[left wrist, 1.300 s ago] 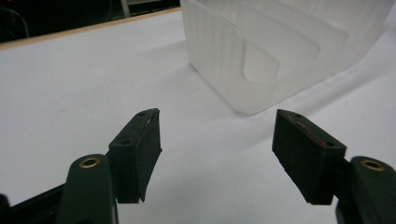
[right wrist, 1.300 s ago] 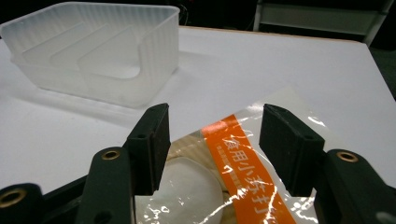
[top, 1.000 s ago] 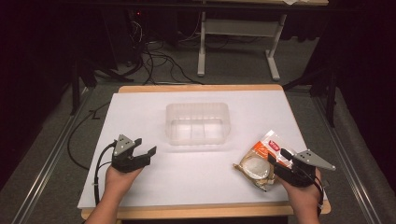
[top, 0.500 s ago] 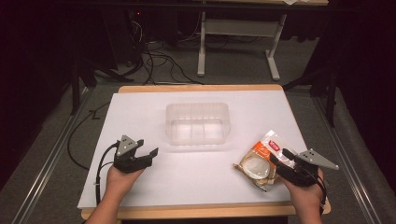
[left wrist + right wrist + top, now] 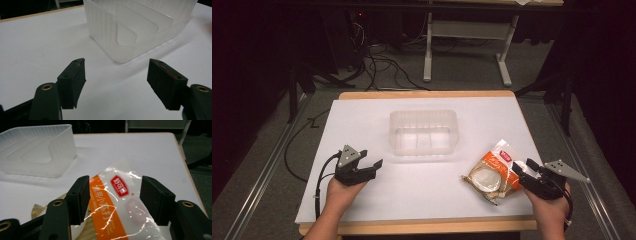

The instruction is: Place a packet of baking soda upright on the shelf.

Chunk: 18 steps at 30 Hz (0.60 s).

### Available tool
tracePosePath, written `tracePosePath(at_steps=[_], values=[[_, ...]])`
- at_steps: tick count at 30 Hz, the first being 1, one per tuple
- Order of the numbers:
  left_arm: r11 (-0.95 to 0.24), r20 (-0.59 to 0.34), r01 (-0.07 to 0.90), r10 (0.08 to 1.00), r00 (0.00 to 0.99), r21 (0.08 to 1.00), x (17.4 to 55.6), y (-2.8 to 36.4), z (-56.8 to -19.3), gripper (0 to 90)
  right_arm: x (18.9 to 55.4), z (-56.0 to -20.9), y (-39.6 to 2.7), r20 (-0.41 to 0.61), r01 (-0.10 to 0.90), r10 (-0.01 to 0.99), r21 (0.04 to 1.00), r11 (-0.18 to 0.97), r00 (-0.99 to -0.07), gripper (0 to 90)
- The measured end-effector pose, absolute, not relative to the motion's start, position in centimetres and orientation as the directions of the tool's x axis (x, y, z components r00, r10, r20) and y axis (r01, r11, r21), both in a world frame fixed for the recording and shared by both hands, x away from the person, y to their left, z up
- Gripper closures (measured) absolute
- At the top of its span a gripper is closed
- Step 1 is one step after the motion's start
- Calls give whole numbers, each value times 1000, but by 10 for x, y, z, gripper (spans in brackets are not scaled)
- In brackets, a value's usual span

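A white table top (image 5: 377,200) with a pale wooden edge takes up the middle of the high view, standing on a grey floor (image 5: 257,200) in a dark room. At the upper centre of that frame a white desk frame (image 5: 462,35) rises on two legs, and a tangle of black cables (image 5: 377,65) runs over the floor to its left. Dark rails slant along both lower sides of the frame. In the middle of the table sits a clear plastic container (image 5: 424,131), ribbed on its walls and split by low dividers inside. At the lower right of the high view a clear snack packet (image 5: 493,171) lies flat on the table, just right of and below the container and apart from it. It has an orange band and a round pale biscuit showing through the wrapper. In the right gripper view a red label with white characters sits on the packet, and more white characters run down the orange band; I cannot read either one. The right gripper (image 5: 523,170) lies at the packet's right edge, and its jaws stand apart over the packet without pressing it. The left gripper (image 5: 374,164), at the lower left of the high view, points toward the container with its jaws spread wide and nothing between them.
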<state>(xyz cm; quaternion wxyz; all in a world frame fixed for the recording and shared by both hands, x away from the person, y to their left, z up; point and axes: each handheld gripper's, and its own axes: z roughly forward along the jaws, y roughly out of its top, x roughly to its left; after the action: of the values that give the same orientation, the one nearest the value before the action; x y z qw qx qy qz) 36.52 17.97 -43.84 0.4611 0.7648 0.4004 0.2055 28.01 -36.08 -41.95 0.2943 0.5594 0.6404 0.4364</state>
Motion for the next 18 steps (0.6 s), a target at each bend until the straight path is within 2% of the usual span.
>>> tracePosePath(at_steps=[10,18], values=[[-263,-50,423,799,600,867,365,179,-439,314,280,-426,-383,145,496,982,866,-65,-124,384],[-271,-46,423,795,605,865,365,178,-440,313,287,-437,-390,178,547,982,830,-111,-71,309]])
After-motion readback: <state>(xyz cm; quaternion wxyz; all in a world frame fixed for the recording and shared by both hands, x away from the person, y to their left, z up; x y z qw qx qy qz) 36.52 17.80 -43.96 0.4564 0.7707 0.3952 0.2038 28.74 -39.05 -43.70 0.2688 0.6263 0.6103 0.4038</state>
